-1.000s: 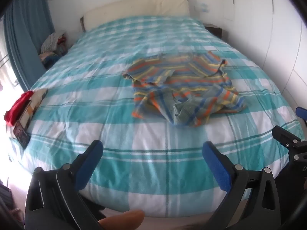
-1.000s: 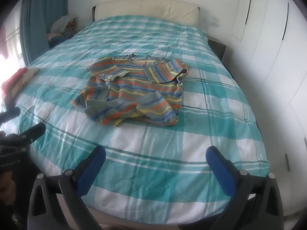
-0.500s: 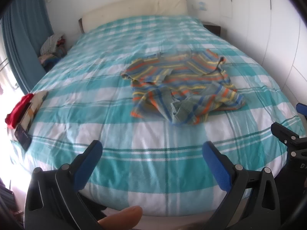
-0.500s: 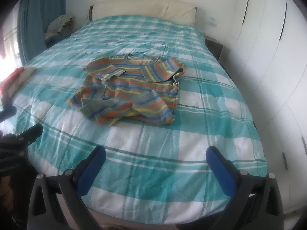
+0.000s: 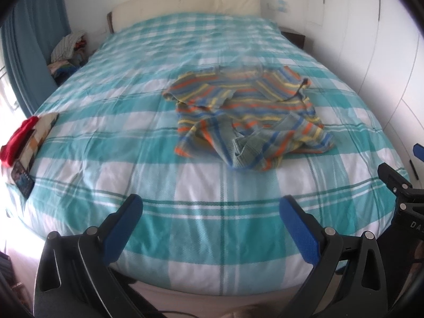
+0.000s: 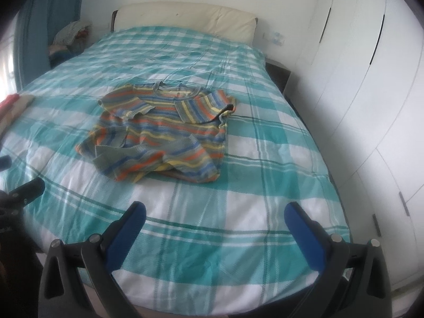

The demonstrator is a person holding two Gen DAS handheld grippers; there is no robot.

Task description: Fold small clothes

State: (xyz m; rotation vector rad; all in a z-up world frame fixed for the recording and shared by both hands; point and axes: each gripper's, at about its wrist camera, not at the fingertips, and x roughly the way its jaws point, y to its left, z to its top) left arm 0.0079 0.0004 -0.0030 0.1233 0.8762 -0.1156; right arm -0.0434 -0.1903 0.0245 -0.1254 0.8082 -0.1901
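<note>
A bed (image 6: 185, 238) with a teal and white checked cover fills the room, a cream headboard (image 6: 185, 18) at the far end and white wardrobe doors (image 6: 357, 92) along one side. The striped sweater (image 6: 161, 132) lies crumpled near the middle of the bed, sleeves folded in over the body, well apart from both my tools. My left gripper (image 5: 212, 213) hangs over the near edge with its fingers spread wide and holding nothing; my right gripper (image 6: 214, 214) is the same, wide apart and empty. I judge the fold has not begun. The risk is pinching the loose cover along with the knit, which would drag everything. Grabbing a bunched layer instead of a true hem would also leave the sweater twisted.
</note>
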